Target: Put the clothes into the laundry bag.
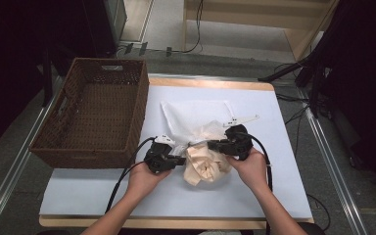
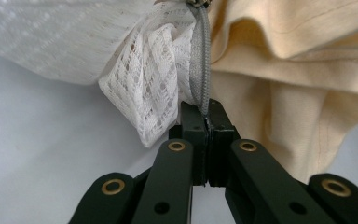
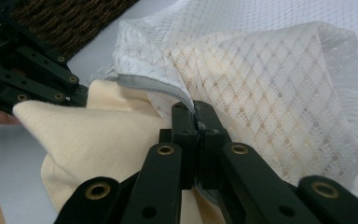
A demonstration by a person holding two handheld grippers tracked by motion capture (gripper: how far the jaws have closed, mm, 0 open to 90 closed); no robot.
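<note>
High view: wicker basket point(image 1: 95, 112) at upper left, white mesh laundry bag point(image 1: 196, 117) at centre on table point(image 1: 274, 196), cream garment point(image 1: 205, 164) half out of its mouth. Left gripper point(image 1: 182, 160) pinching grey zipper edge point(image 2: 200, 70), right gripper point(image 1: 213, 145) clamped on mesh rim. Likely bagging step; next, probably spreading the mouth wider.
</note>
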